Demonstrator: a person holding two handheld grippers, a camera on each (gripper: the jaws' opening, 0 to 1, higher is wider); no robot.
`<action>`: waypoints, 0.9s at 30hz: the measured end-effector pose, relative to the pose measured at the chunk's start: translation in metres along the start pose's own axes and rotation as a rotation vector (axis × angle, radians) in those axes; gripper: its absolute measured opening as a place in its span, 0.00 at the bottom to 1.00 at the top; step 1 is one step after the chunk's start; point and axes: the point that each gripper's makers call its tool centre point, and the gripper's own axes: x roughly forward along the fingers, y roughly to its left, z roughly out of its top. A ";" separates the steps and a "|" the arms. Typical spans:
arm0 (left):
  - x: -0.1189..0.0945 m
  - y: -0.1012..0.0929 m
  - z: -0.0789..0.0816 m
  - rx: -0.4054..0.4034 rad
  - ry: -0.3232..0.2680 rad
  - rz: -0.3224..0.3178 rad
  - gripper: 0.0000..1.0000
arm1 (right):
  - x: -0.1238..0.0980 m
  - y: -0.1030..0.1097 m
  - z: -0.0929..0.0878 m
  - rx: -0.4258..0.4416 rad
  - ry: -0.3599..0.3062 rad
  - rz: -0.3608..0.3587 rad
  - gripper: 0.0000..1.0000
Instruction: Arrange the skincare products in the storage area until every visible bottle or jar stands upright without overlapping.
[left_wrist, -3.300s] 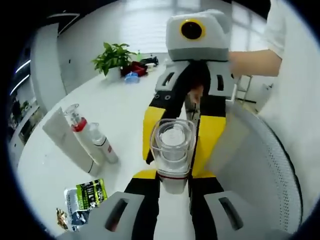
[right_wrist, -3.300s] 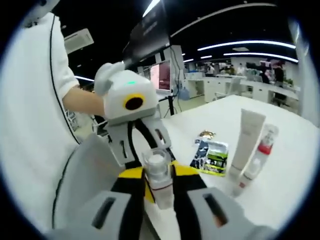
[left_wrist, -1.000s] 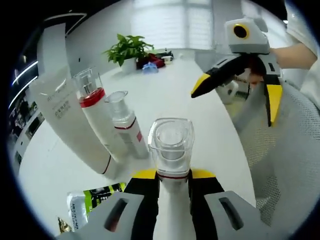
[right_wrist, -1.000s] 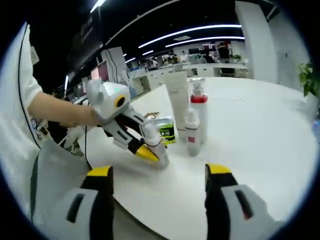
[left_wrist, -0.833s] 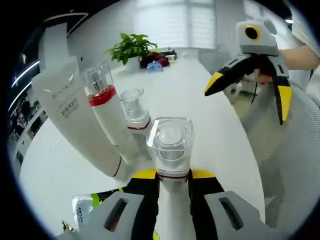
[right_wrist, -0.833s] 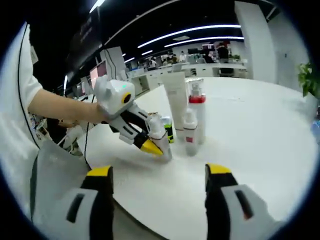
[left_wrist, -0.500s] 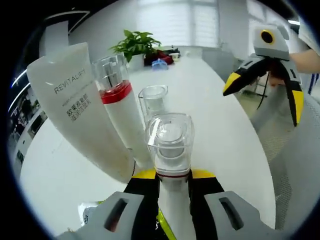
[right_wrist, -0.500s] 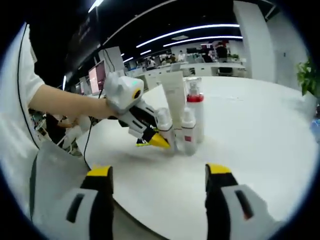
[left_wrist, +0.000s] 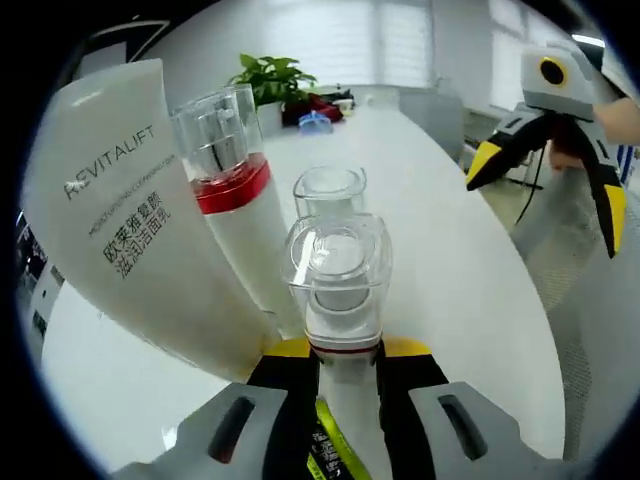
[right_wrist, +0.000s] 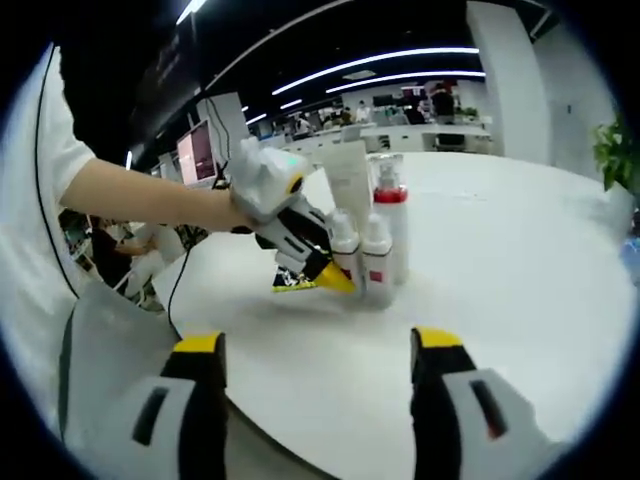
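My left gripper (left_wrist: 336, 348) is shut on a small white bottle with a clear cap (left_wrist: 336, 285). Just beyond it stand a second small clear-capped bottle (left_wrist: 328, 192), a taller pump bottle with a red band (left_wrist: 228, 180) and a white REVITALIFT tube (left_wrist: 115, 230). In the right gripper view, a hand holds the left gripper (right_wrist: 333, 276), which keeps the held bottle (right_wrist: 343, 243) upright beside the other small bottle (right_wrist: 376, 260), in front of the red-banded bottle (right_wrist: 391, 225) and the tube (right_wrist: 350, 180). My right gripper (right_wrist: 315, 375) is open, back from the group.
A green packet (right_wrist: 290, 283) lies on the round white table (right_wrist: 500, 270) under the left gripper. A potted plant (left_wrist: 272, 75) and small items sit at the far edge. The open right gripper (left_wrist: 545, 195) hangs off the table's right side, near a mesh chair.
The left gripper has carried the held bottle forward, up against the standing group. The right gripper has stayed open and still.
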 end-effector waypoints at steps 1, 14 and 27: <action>0.000 0.000 0.000 -0.001 0.000 0.001 0.19 | 0.000 0.000 0.000 0.000 -0.001 0.000 0.75; 0.002 0.000 -0.001 0.000 0.011 -0.005 0.19 | 0.000 0.000 -0.001 -0.001 0.002 0.000 0.76; 0.002 -0.001 -0.001 -0.013 0.014 -0.006 0.19 | 0.000 0.000 0.000 0.000 0.002 -0.002 0.76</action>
